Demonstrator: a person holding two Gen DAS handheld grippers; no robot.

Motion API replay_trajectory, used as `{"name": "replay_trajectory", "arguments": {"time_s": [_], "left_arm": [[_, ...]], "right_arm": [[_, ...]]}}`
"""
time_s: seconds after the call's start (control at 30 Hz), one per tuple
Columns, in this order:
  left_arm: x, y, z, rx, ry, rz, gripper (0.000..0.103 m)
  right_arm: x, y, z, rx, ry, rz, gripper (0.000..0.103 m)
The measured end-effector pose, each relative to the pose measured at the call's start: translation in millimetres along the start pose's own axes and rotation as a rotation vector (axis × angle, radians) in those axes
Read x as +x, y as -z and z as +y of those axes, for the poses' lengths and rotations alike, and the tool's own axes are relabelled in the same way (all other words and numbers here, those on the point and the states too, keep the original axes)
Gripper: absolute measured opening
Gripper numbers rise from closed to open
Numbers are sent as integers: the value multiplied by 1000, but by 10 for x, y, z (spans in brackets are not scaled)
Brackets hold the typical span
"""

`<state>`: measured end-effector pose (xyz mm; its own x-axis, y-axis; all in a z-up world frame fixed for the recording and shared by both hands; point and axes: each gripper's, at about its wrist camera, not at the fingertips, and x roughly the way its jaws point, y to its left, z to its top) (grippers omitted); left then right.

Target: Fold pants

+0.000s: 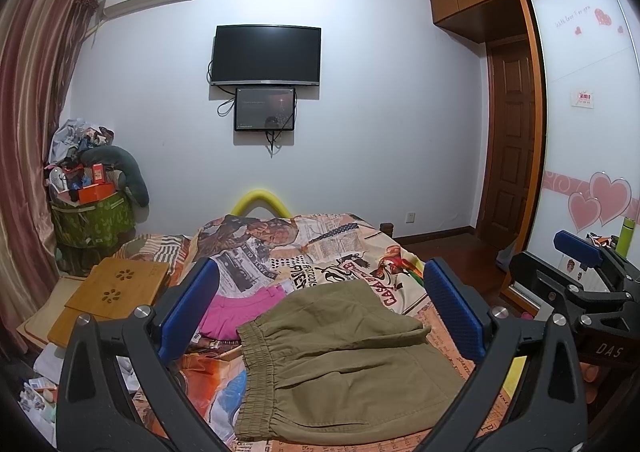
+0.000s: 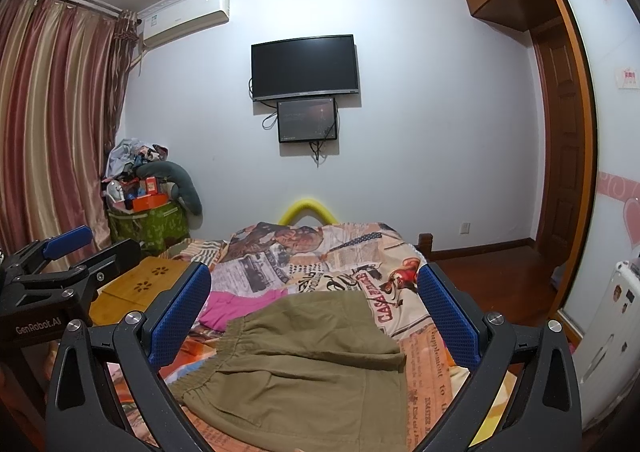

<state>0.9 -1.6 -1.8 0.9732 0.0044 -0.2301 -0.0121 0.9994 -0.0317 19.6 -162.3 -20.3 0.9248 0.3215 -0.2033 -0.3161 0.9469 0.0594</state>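
Olive-khaki pants, folded w/ elastic waistband to the left, lie at lower centre of both views on the newspaper-print bedspread, w/ left gripper & right gripper both spread wide above them, holding nothing; pink garment just beyond, centre-left.

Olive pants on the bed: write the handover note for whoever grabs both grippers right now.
Left gripper: open, empty, held above the bed.
Right gripper: open, empty, alongside it.
Olive pants: lying on the printed bedspread, elastic waistband towards the left, one layer already laid over another, so they look at least partly folded. A pink garment lies just beyond them, on the left.
Done: seemingly a first fold; pants released.
Left: check the edges, probably fold once more and smooth flat.
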Motion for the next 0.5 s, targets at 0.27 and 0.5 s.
{"name": "replay_trajectory", "arguments": {"time_s": [0.27, 0.5], "left_arm": [[-5, -3, -7, 6, -1, 1, 103], [25, 3, -16, 5, -2, 6, 103]], "right_arm": [[6, 16, -2, 5, 1, 5, 103], [51, 38, -21, 19, 3, 20, 103]]}}
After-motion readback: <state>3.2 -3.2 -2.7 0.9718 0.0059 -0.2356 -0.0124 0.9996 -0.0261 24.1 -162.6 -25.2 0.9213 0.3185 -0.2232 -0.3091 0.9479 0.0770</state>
